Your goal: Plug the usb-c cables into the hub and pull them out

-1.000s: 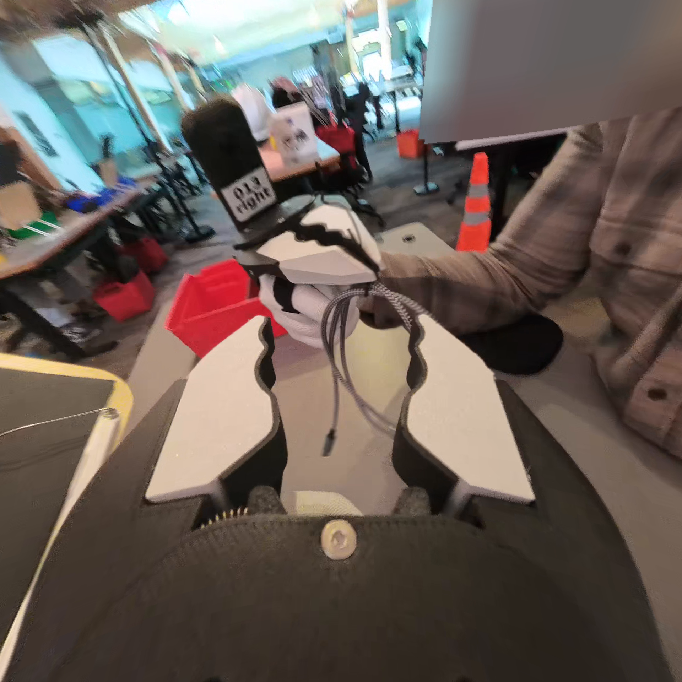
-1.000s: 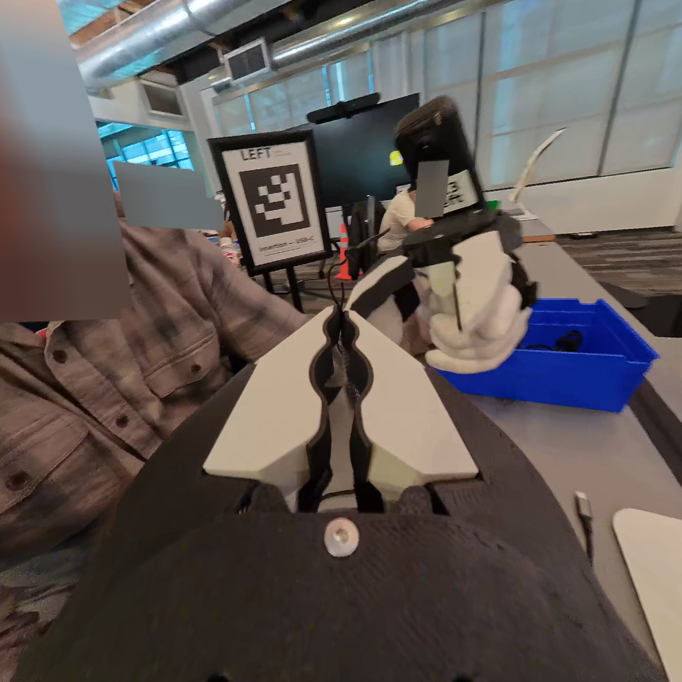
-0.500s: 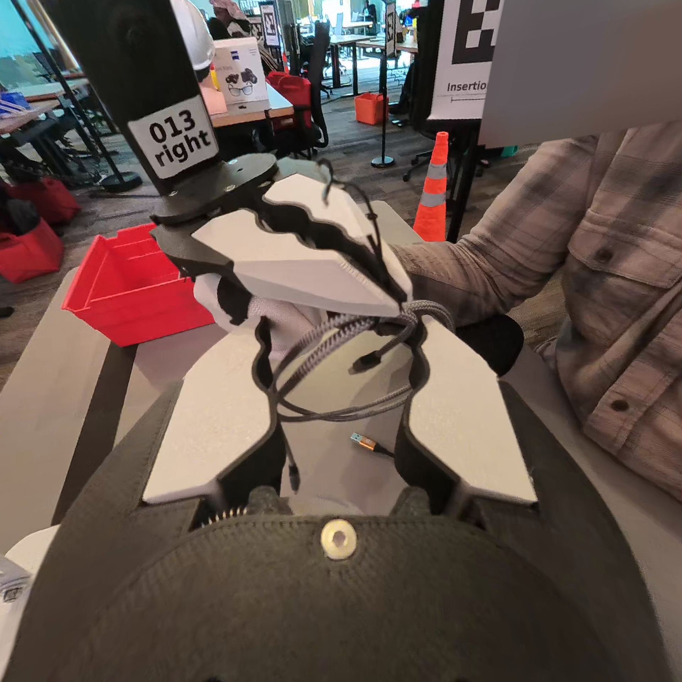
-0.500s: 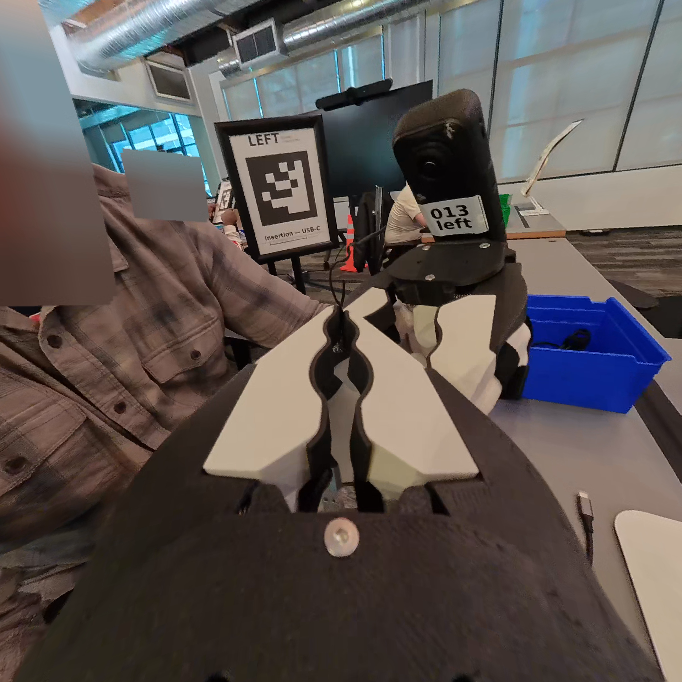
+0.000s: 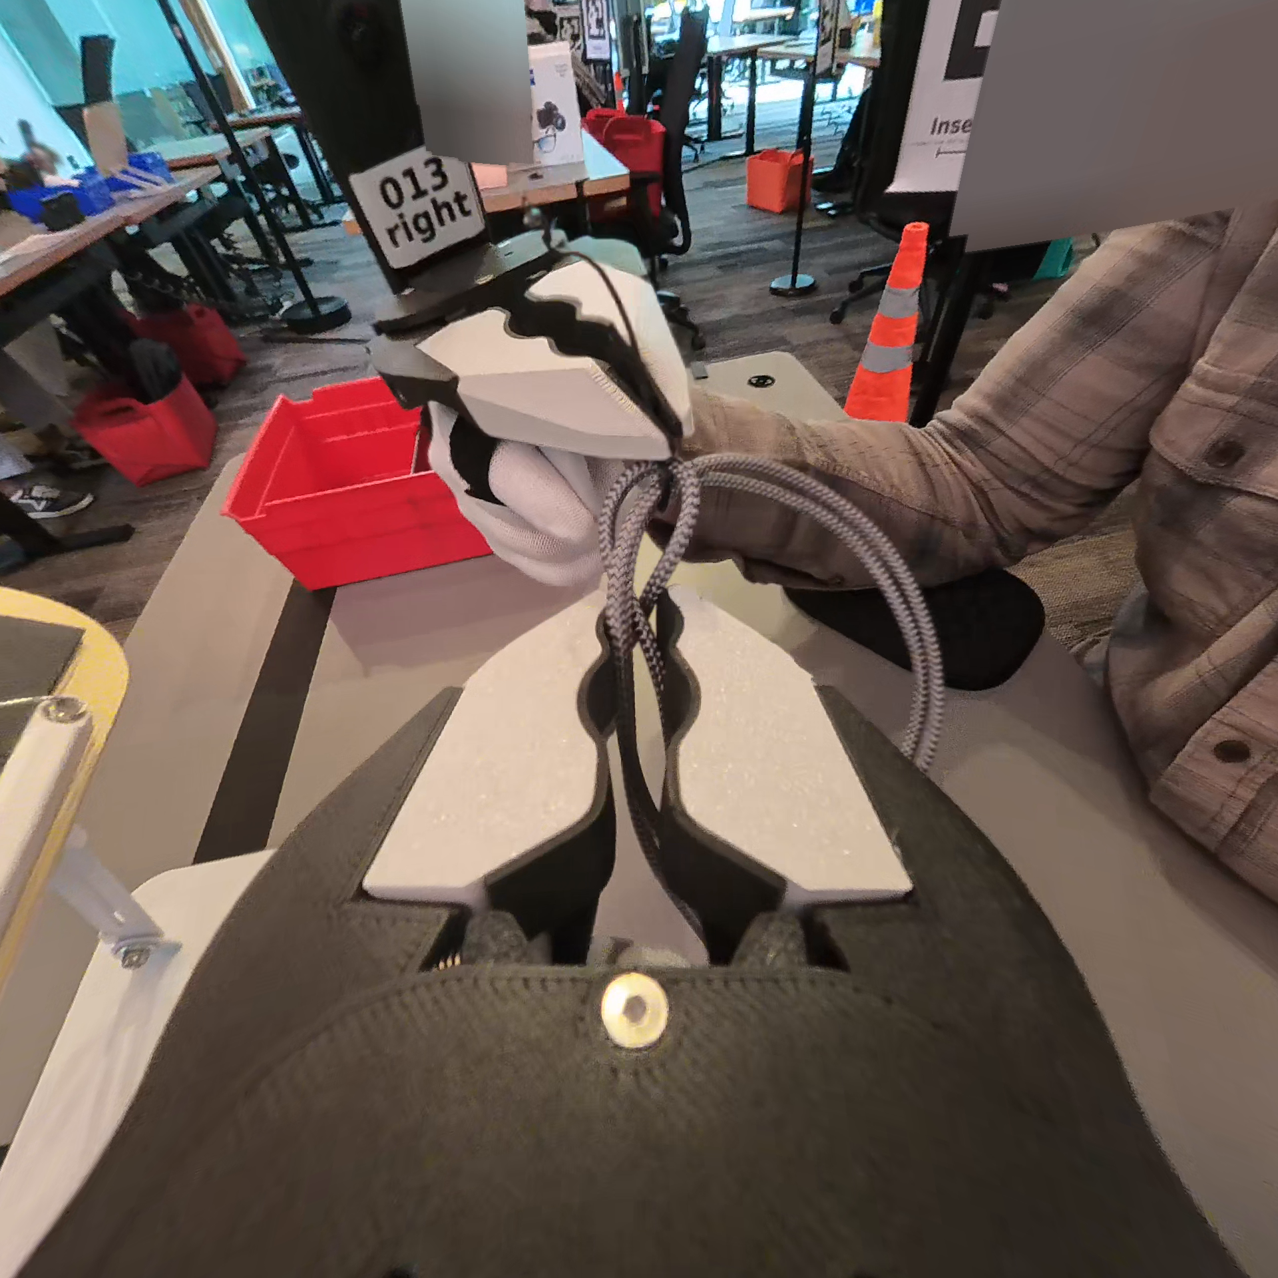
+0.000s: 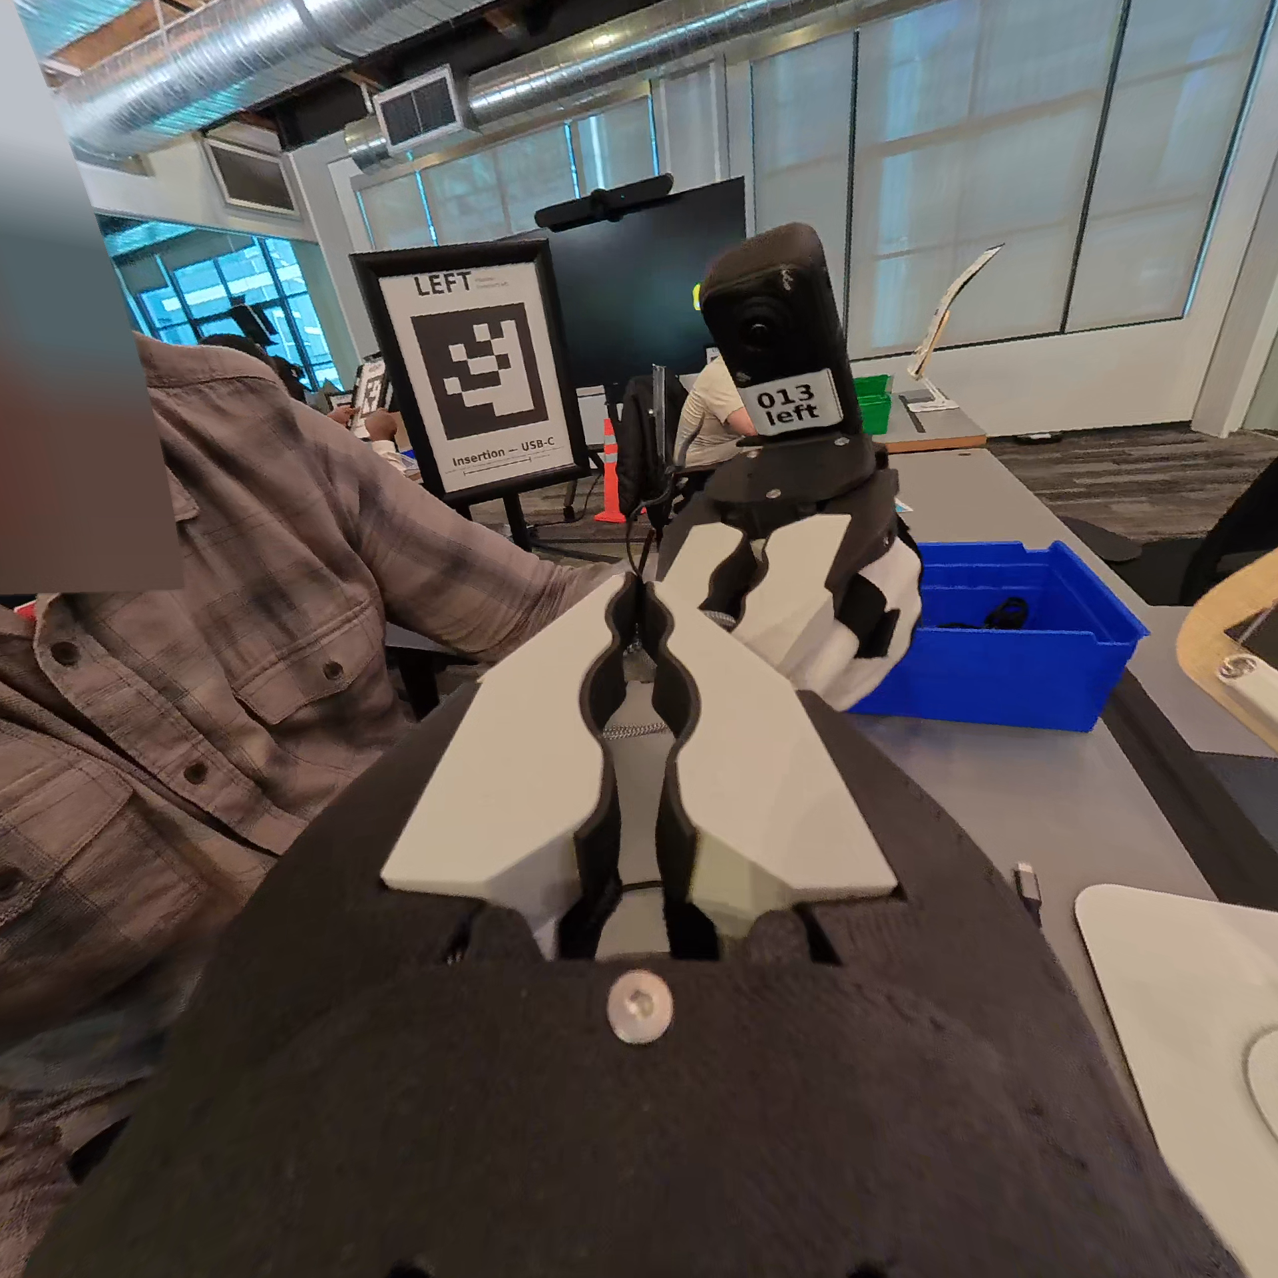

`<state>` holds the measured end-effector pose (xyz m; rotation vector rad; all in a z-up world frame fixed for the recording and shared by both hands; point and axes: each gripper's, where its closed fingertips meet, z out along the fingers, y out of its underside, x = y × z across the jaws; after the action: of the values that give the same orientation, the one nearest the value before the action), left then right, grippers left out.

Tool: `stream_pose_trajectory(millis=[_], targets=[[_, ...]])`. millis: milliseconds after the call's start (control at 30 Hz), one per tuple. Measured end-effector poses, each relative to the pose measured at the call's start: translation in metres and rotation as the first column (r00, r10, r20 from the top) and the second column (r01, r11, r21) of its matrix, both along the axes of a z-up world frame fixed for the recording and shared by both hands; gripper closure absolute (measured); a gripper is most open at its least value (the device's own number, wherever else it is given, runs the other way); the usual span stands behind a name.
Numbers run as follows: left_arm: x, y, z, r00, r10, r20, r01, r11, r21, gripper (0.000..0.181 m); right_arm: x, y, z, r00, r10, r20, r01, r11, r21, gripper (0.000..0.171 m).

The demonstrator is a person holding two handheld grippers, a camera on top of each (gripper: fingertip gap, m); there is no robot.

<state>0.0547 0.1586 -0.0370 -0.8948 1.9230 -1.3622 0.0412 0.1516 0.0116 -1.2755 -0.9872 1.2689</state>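
Left wrist view has the left gripper (image 5: 640,640) pinched down on the braided grey usb-c cables (image 5: 653,681) – strands run right between its white fingers (image 5: 512,761), so it's closed on the bundle. Straight ahead the right gripper (image 5: 667,442) is clamped on the same bundle at its tips, with the cables looping out below it and 1 long loop (image 5: 913,622) sagging off toward the sleeve (image 5: 899,470) side. So both tools hold the one bunch in mid-air above the grey table (image 5: 228,678), with the red bin (image 5: 346,484) behind. Right wrist view agrees: the jaws are nearly together with a thin dark cord (image 6: 640,553) poking up at the tips, the left gripper (image 6: 750,595) just beyond, and the blue bin (image 6: 1023,650) past that. A loose plug (image 6: 1027,892) lies on the table near a white pad (image 6: 1175,1023). I can't spot the hub anywhere, so my guess is this is still the sorting-out stage – untangling or separating a single cable before any plugging. Next move probably needs 1 gripper to let go and re-grab near a connector end, since neither seems to be holding a plug in a way you could aim it.
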Motion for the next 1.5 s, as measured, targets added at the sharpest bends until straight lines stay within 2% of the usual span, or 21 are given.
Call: stream_pose_trajectory(millis=[100, 167, 300, 367, 500, 567, 667, 767, 867, 933, 1033, 1100, 1133, 1233, 1400, 1500], targets=[[-0.002, 0.005, -0.001, 0.999, 0.043, -0.013, -0.043, 0.999, 0.016, 0.172, 0.004, 0.005, -0.004, 0.999, -0.028, 0.018, 0.028, 1.0, -0.011, 0.171], [-0.005, 0.003, -0.003, 0.999, 0.038, -0.036, -0.037, 0.999, 0.014, 0.164, 0.006, 0.007, -0.006, 0.999, -0.047, 0.024, 0.047, 0.999, -0.013, 0.171], [-0.015, -0.012, -0.005, 0.994, -0.067, -0.086, 0.061, 0.996, -0.067, 0.144, 0.01, 0.006, -0.008, 0.997, -0.056, 0.048, 0.056, 0.998, 0.001, 0.171], [-0.014, -0.013, -0.003, 0.994, -0.07, -0.081, 0.063, 0.994, -0.094, 0.152, 0.012, 0.005, -0.009, 0.997, -0.056, 0.048, 0.056, 0.998, 0.0, 0.171], [-0.002, -0.001, -0.003, 0.997, 0.017, -0.076, -0.024, 0.996, -0.089, 0.176, 0.017, 0.008, -0.012, 0.994, -0.084, 0.071, 0.085, 0.996, -0.002, 0.171], [0.002, 0.008, -0.003, 0.994, 0.09, -0.067, -0.094, 0.994, -0.056, 0.178, 0.022, 0.016, -0.019, 0.984, -0.14, 0.109, 0.143, 0.99, -0.016, 0.171], [0.007, 0.02, -0.007, 0.969, 0.241, -0.062, -0.236, 0.969, 0.078, 0.178, 0.031, 0.032, -0.027, 0.959, -0.235, 0.16, 0.245, 0.968, -0.046, 0.171], [0.014, 0.028, -0.007, 0.9, 0.435, -0.011, -0.423, 0.881, 0.209, 0.178, 0.039, 0.05, -0.032, 0.924, -0.332, 0.188, 0.353, 0.931, -0.09, 0.171], [0.022, 0.035, -0.016, 0.789, 0.608, 0.089, -0.584, 0.697, 0.416, 0.177, 0.042, 0.065, -0.039, 0.875, -0.415, 0.25, 0.448, 0.889, -0.092, 0.171], [0.029, 0.032, -0.021, 0.74, 0.655, 0.154, -0.633, 0.601, 0.488, 0.177, 0.04, 0.07, -0.041, 0.851, -0.446, 0.277, 0.485, 0.87, -0.088, 0.171], [0.036, 0.039, -0.026, 0.659, 0.698, 0.281, -0.681, 0.395, 0.616, 0.176, 0.032, 0.076, -0.041, 0.82, -0.483, 0.306, 0.524, 0.849, -0.064, 0.171], [0.041, 0.04, -0.028, 0.624, 0.713, 0.321, -0.703, 0.331, 0.63, 0.173, 0.023, 0.076, -0.039, 0.831, -0.47, 0.296, 0.508, 0.859, -0.061, 0.171], [0.045, 0.041, -0.031, 0.621, 0.708, 0.336, -0.709, 0.325, 0.626, 0.169, 0.019, 0.073, -0.037, 0.844, -0.453, 0.287, 0.488, 0.871, -0.059, 0.171], [0.053, 0.037, -0.038, 0.658, 0.668, 0.349, -0.717, 0.413, 0.561, 0.162, 0.014, 0.065, -0.029, 0.885, -0.405, 0.23, 0.428, 0.902, -0.058, 0.171], [0.06, 0.0, -0.038, 0.786, 0.569, 0.242, -0.618, 0.713, 0.331, 0.127, 0.018, 0.055, -0.017, 0.933, -0.336, 0.127, 0.348, 0.934, -0.083, 0.171], [0.055, -0.013, -0.039, 0.843, 0.516, 0.153, -0.538, 0.815, 0.216, 0.11, 0.021, 0.05, -0.011, 0.948, -0.307, 0.08, 0.314, 0.946, -0.085, 0.171]])
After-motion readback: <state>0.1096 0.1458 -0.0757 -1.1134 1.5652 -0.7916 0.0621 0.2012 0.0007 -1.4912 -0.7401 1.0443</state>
